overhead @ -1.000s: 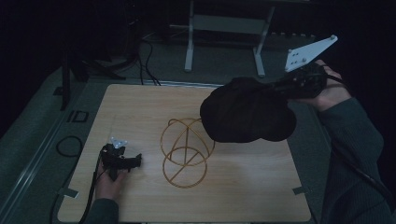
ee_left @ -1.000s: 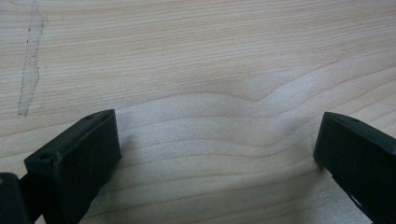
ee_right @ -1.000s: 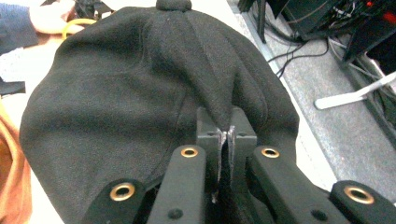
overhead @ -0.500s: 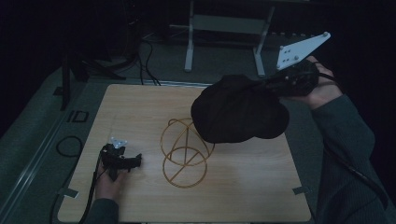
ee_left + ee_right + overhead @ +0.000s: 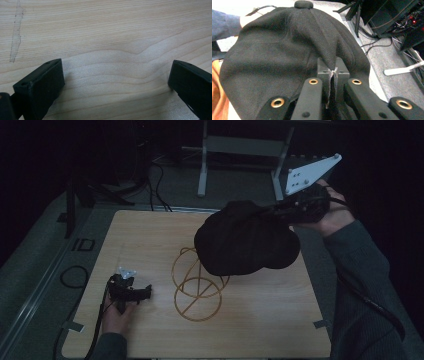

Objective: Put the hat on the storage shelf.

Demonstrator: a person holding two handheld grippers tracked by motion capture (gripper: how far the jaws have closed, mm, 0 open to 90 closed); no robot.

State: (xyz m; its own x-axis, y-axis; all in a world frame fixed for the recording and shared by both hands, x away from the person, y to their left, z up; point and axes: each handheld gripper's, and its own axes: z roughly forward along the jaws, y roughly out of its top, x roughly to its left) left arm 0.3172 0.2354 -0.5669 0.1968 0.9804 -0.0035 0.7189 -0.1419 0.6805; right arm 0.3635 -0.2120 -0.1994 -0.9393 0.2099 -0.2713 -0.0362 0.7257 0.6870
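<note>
Cap placement is the step in hand, by the look of it: you carry the black fabric baseball cap [image 5: 245,240] in the right gripper [image 5: 280,212] above the far right part of the light wooden tabletop [image 5: 150,235], and the gold wire stand made of looped rings [image 5: 197,287] sits just below and in front of it. Do it well by keeping the cap level, bringing its hollow over the top loop of the stand, then lowering straight down so the wire is not knocked sideways; the stand looks light and could tip. Release only once the crown rests on the wire.

Right fingers [image 5: 312,97]: closed tight, pinching a fold of the cap's fabric near its edge, crown button [image 5: 303,4] pointing away from you. Cap hangs clear of the tabletop.

Left gripper [image 5: 131,291]: rests on the tabletop near its front left. Left fingers [image 5: 42,82] stand wide apart, nothing between them, bare wood underneath.
</note>
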